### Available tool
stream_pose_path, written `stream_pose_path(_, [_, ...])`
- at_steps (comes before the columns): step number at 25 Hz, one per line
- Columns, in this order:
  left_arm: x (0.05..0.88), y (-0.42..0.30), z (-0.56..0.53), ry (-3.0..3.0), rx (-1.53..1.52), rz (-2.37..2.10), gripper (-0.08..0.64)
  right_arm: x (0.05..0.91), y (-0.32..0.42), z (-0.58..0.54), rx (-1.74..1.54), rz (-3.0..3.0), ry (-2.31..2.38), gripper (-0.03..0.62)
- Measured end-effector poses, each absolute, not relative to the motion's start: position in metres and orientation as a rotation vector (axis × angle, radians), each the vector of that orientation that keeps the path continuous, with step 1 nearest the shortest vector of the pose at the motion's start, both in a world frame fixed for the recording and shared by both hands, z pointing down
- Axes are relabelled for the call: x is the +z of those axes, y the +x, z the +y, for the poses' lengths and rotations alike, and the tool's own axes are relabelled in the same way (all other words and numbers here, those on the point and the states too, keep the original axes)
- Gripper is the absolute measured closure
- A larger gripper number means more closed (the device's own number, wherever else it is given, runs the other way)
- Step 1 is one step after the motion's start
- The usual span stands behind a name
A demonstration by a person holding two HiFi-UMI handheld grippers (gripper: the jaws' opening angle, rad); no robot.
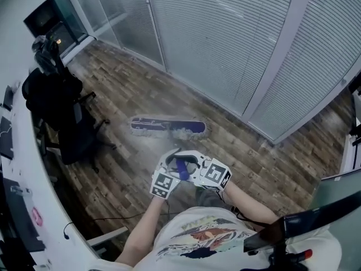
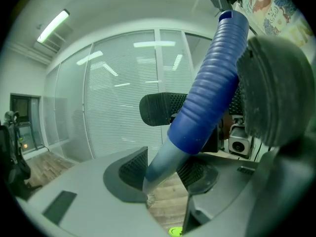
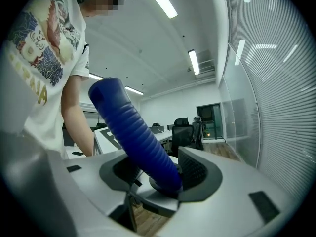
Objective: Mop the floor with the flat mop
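Mostly covered: mop handle point(image 1: 181, 167); left hand-held gripper point(image 2: 163, 174), right hand-held gripper point(image 3: 158, 174) clamping

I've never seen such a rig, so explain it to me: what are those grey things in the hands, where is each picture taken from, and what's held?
No robot: a person holds a two-jaw gripper in each hand. One picture comes from a head camera looking down; the other two cameras ride on the grippers. The left gripper and right gripper both clamp the blue ribbed mop handle. Its blue-edged flat mop head rests on the wood-plank floor; a black office chair stands to its left.
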State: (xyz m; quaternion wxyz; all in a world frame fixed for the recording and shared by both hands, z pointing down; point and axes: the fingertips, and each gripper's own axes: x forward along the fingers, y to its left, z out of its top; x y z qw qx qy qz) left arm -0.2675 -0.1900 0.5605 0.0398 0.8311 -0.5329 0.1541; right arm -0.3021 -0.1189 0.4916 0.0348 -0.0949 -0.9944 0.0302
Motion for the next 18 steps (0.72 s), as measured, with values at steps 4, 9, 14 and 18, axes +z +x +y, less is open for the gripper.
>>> stream_pose_path(4, [0.564,-0.239,-0.107,2.562,0.454,-1.619,0.411,0.496,-0.276,-0.036,0.081,-3.061,-0.262,0.362])
stream_pose_path(9, [0.558,-0.21,-0.017,2.565,0.425,-1.608,0.411,0.49,-0.248,0.055,0.074,-3.05,-0.25,0.362])
stream_pose_path(14, [0.552,-0.168,0.045,2.56,0.404,-1.603,0.411,0.481,-0.209,0.118,0.085,-3.04,-0.252,0.362])
stream_pose_path(18, [0.55,-0.126,0.091,2.56,0.409,-1.589,0.411,0.479,-0.167,0.163,0.104,-3.037,-0.243,0.362])
